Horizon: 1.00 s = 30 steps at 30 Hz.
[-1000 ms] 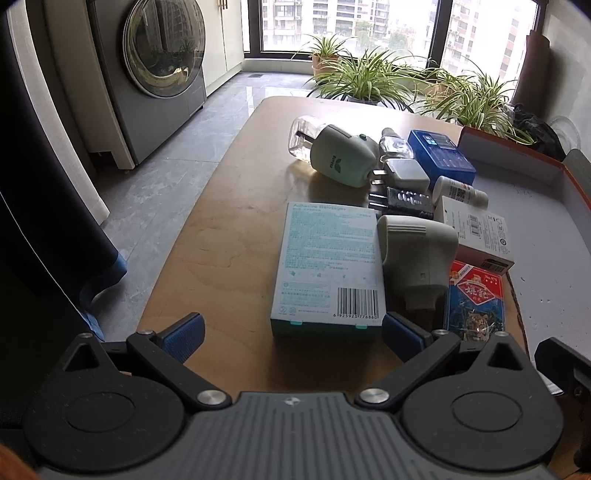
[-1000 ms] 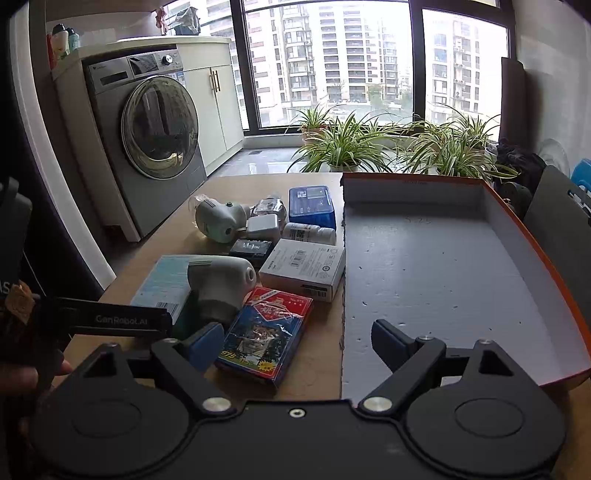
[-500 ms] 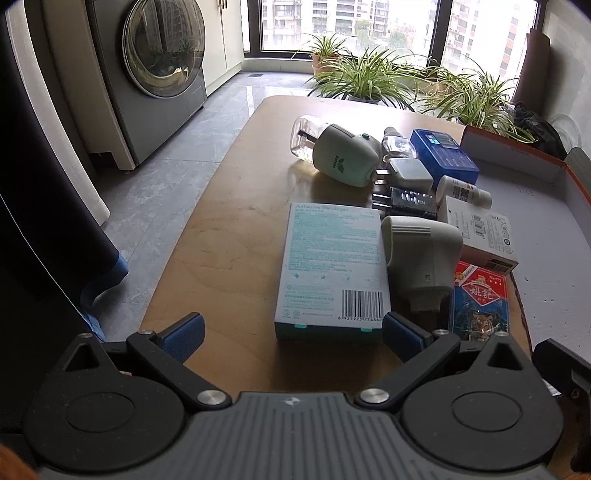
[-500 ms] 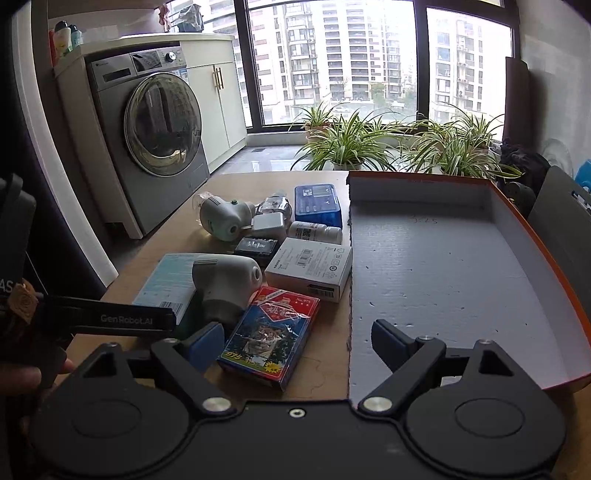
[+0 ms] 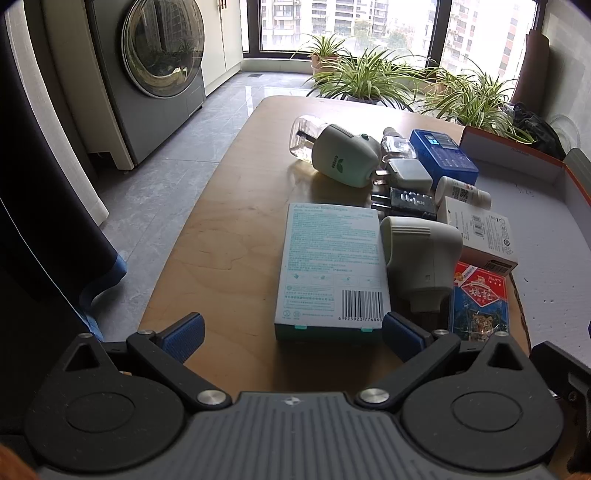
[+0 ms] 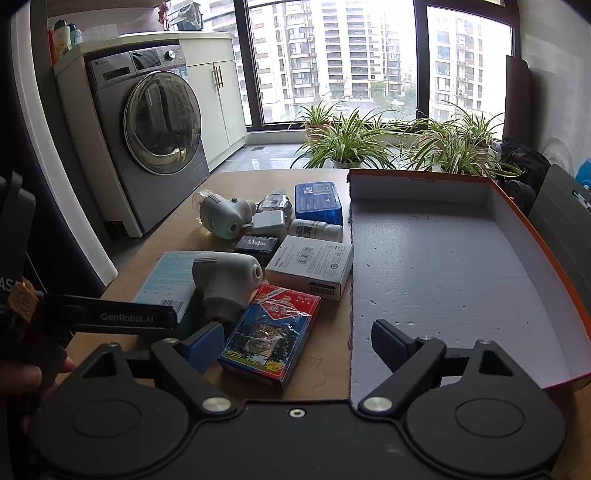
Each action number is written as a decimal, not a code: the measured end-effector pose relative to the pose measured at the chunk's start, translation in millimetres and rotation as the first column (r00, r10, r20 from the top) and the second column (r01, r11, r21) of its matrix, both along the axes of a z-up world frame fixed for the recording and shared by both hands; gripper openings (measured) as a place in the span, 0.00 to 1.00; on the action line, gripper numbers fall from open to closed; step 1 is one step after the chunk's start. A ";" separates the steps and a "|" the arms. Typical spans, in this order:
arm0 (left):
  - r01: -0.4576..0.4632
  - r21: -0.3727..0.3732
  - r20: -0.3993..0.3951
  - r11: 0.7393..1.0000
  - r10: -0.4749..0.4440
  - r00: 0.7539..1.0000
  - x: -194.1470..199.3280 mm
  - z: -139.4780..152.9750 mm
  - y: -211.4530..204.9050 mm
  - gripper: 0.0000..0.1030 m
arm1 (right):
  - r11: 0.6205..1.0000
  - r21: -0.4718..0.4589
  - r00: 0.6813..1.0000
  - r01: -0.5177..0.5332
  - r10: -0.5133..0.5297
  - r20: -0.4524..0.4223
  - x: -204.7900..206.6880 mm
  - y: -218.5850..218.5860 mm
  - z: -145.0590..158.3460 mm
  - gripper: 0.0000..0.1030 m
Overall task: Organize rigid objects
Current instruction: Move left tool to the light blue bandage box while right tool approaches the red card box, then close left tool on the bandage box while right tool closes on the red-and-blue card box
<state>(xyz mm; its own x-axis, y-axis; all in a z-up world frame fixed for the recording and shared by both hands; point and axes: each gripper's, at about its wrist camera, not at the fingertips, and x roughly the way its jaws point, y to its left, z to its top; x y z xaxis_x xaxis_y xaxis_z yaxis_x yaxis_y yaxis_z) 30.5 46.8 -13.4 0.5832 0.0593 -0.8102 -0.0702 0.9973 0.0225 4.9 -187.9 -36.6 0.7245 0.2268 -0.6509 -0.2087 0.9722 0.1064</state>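
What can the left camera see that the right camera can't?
Only the left camera shows the barcode end of the bandage box up close, lying between the open left gripper, and the dark curtain beside the table.

Only the right camera shows the whole inside of the orange tray, bare foam with nothing in it, the bottles on top of the washing machine, and the open right gripper.

Both show the playing cards, the white box, the blue box, the plants and the wooden table.
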 end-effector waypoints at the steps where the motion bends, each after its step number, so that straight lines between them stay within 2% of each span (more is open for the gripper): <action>1: 0.000 0.000 0.000 1.000 0.000 1.000 -0.1 0.1 -0.2 1.00 | 1.000 0.000 1.000 0.000 0.000 0.000 -0.1 0.2 -0.3 0.99; 14: -0.003 -0.011 0.005 1.000 0.003 1.000 2.1 -0.3 1.1 1.00 | 1.000 -0.004 1.000 0.000 0.000 -0.009 1.6 2.8 -5.4 0.99; 23: -0.003 -0.034 0.027 0.999 0.004 1.000 17.0 4.0 0.7 1.00 | 1.000 0.009 1.000 0.015 -0.015 -0.014 4.3 -0.4 -7.3 0.99; 30: 0.023 -0.007 0.012 1.000 -0.023 1.000 38.0 -9.2 -4.8 1.00 | 1.000 0.006 1.000 0.017 -0.017 -0.026 8.5 -0.2 -9.2 0.99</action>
